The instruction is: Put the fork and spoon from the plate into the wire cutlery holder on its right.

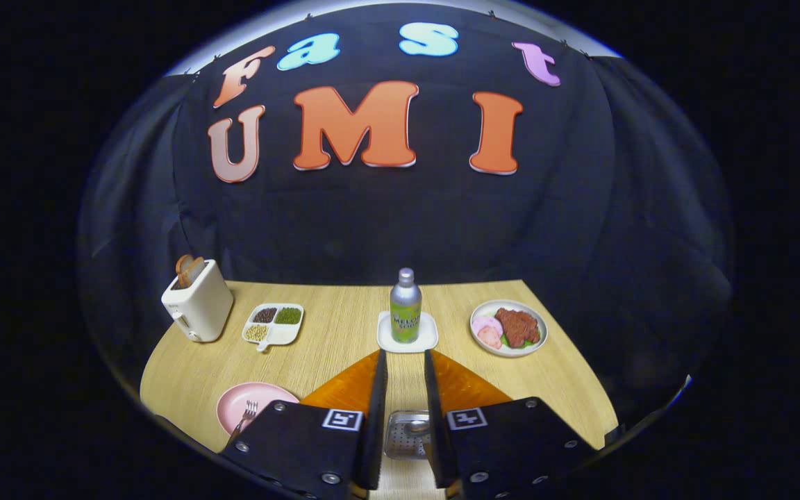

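A pink plate (247, 406) lies on the wooden table just left of my left finger. A fork (244, 417) rests on it, with its tines pointing away from me. The left finger's body hides the plate's right part, so I cannot make out a spoon. The metal cutlery holder (407, 434) sits low between my two fingers, seen from above, and the fingers cover its sides. My gripper (404, 354) hovers above the table's near edge. It is open by a narrow gap with nothing held.
Beyond the fingertips a metal bottle (405, 305) stands on a small white tray (407, 340). A plate of food (509, 328) is at the far right. A divided dish of beans (273, 323) and a white toaster (197, 302) are at the far left.
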